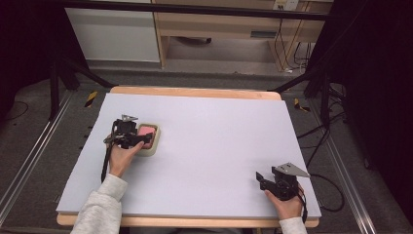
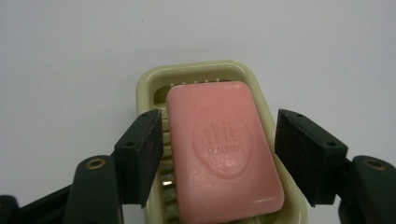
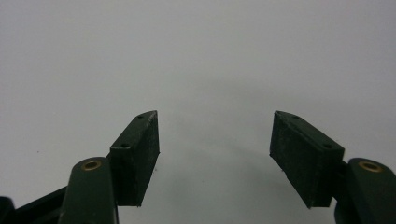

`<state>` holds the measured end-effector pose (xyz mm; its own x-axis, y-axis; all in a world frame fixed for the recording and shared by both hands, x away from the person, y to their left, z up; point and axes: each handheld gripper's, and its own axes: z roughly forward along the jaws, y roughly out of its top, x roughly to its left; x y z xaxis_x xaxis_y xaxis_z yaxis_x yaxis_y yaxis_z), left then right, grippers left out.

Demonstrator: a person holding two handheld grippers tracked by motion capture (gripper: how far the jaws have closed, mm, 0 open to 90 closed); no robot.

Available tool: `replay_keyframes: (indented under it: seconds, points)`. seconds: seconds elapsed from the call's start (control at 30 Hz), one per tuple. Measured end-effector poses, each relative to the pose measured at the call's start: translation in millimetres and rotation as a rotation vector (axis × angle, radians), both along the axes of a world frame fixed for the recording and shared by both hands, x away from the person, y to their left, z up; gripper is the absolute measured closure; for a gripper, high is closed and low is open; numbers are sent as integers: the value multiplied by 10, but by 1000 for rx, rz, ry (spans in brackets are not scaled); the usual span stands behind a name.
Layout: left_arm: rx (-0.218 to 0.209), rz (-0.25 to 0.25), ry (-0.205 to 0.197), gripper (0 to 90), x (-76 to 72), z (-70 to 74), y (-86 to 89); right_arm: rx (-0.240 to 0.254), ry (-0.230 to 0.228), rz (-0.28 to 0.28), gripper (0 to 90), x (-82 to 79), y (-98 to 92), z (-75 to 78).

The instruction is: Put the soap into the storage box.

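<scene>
Pink soap bar point(image 2: 223, 151) — embossed, flat in cream soap dish point(image 2: 198, 72)

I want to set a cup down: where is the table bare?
Bare: the middle, between the soap dish and the right gripper, and the far half. Crowded: the left, where the left gripper straddles the pink soap.

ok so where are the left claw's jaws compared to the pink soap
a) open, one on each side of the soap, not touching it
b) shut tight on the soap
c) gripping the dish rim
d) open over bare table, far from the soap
a: in the left gripper view the left claw is open, its jaws flanking the pink soap with gaps on both sides, the soap lying in its dish.
</scene>
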<state>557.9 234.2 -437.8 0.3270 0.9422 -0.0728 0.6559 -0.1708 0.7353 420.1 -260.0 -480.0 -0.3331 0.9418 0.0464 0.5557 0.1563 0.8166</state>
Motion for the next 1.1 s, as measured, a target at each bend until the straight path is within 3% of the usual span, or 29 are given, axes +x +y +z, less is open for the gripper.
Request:
replay_keyframes:
  seconds: [0.23, 0.47, 0.8, 1.1]
  points:
    - [-3, -14, -23, 301, -84, 80, 10, 8, 3, -2, 330, -7, -3, 7]
    - [-34, -31, -52, 289, -273, 134, 69, -2, -9, -12, 307, 0, -30, 4]
    - [-67, -43, -91, 270, -574, 55, 241, -1, -12, -34, 243, -15, -66, 14]
    - [-56, -26, -122, 244, -901, -91, 475, 0, -13, -49, 224, -27, -108, 8]
